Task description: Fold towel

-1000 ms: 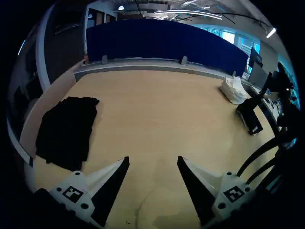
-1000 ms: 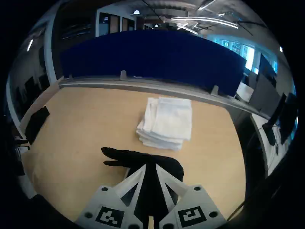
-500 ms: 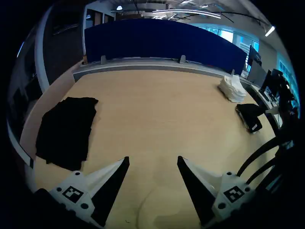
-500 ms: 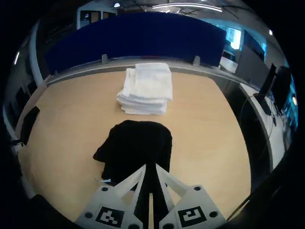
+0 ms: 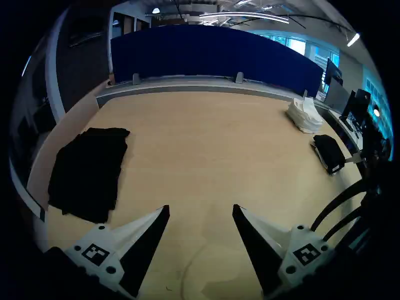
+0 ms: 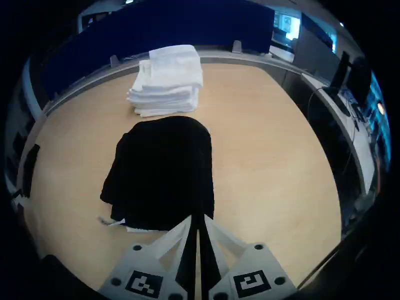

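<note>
The black towel (image 6: 160, 170) lies folded flat on the wooden table (image 6: 270, 150), straight ahead of the right tongs (image 6: 197, 216). Their tips sit at its near edge. The two fingers are drawn almost together, with only a thin slit between them. Whether they pinch the hem is hard to make out. A small white tag (image 6: 112, 221) sticks out at the towel's near left corner. Just behind the towel stands a stack of white towels (image 6: 167, 75).

The left tongs (image 5: 200, 206) hang level above bare table with their fingers spread wide and nothing between them. From the left gripper view the black towel (image 5: 330, 152) lies well away to the right, with the white stack (image 5: 306, 115) beyond it. A heap of black cloth (image 5: 85, 172) lies to the left, near the table's edge. A blue screen (image 5: 215, 52) runs along the far side.

The dark shapes at the far right edge of that view are too blurred to tell.
</note>
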A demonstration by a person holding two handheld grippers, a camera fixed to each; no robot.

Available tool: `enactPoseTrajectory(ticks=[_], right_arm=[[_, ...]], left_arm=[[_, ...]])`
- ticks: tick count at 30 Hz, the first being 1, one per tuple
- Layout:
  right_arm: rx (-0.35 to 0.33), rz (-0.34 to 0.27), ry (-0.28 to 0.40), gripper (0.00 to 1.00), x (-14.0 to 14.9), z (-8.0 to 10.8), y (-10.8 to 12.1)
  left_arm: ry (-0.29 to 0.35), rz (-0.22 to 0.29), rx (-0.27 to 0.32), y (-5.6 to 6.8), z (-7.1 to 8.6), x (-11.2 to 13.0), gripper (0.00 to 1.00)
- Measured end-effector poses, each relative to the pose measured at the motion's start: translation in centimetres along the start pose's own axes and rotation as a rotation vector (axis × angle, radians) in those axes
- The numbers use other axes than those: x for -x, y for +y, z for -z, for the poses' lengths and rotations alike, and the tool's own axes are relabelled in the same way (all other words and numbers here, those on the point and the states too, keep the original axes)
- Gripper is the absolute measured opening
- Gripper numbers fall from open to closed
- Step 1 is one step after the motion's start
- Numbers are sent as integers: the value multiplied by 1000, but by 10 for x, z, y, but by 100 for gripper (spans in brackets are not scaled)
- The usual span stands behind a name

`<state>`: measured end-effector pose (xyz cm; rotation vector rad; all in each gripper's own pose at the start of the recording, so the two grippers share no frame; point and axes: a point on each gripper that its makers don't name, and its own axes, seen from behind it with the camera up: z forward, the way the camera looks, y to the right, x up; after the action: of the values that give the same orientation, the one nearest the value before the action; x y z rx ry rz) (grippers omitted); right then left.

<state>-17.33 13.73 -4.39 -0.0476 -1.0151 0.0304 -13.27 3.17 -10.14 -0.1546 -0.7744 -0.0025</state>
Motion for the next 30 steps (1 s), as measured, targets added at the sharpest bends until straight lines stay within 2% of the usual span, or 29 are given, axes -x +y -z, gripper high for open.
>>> enactPoseTrajectory(ticks=[4, 7, 8, 12, 17, 22, 24, 30], right_arm=[[19, 0, -19, 3, 4, -5, 6], [33, 13, -24, 9, 5, -7, 7], [38, 19, -24, 13, 5, -6, 7], [62, 34, -14, 52, 5, -3, 8], [65, 38, 29, 79, 2, 10, 4], [77, 44, 66, 83, -3, 22, 4], [71, 49, 82, 89, -7, 25, 0], [1, 56, 157, 92, -32, 26, -31]], left_arm=[[-1, -2, 0, 1, -1, 1, 94], [-1, -6, 1, 2, -2, 1, 93], [-1, -6, 1, 2, -2, 1, 93], [-1, -5, 2, 3, -2, 1, 93], [0, -3, 0, 1, -3, 0, 93], [3, -3, -1, -1, -4, -3, 94], [5, -2, 1, -1, -3, -4, 93], [7, -9, 4, 1, -3, -6, 93]])
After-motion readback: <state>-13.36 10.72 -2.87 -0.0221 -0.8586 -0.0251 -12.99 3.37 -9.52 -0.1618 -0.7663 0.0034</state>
